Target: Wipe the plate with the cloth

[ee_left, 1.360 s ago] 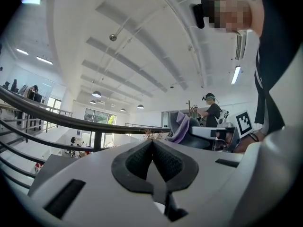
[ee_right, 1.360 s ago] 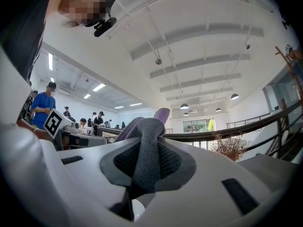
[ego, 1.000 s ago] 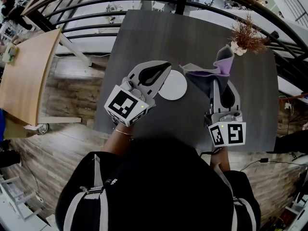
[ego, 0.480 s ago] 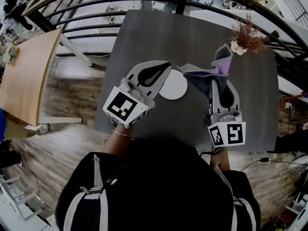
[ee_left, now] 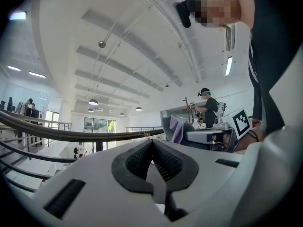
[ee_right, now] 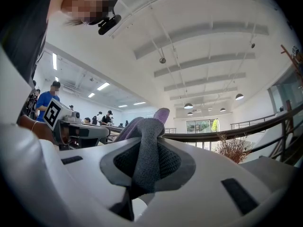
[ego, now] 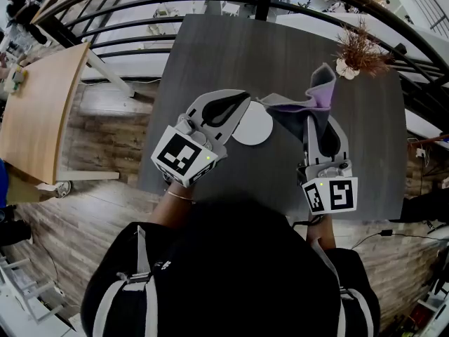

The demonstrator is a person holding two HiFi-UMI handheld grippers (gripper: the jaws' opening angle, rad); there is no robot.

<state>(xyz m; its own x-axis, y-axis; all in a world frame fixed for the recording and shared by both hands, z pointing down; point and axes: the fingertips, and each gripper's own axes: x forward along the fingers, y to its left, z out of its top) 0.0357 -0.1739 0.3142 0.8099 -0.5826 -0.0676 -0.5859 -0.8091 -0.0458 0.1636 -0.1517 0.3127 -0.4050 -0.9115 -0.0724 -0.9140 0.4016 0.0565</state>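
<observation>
Dark grey table on a mezzanine, black railing past its far edge.

- White plate lies flat near the table's middle, between my two tools.
- Cloth, grey with a purple face, is bunched just right of the plate. Its near corner reaches the plate's right rim; I can't say whether it touches.
- Right gripper is clamped on a narrow fold of the cloth, the rest standing up loose beyond the jaws.
- Left gripper hangs over the plate's left edge, jaws closed on nothing. Contact with the plate not readable.

Risks, as I judge them:
- Nothing pins the plate, so a wiping push could skate it across the smooth top.
- The pinch holds only a thin fold; drag may pull it free.
- The loose end could catch the dried plant at the far right.
</observation>
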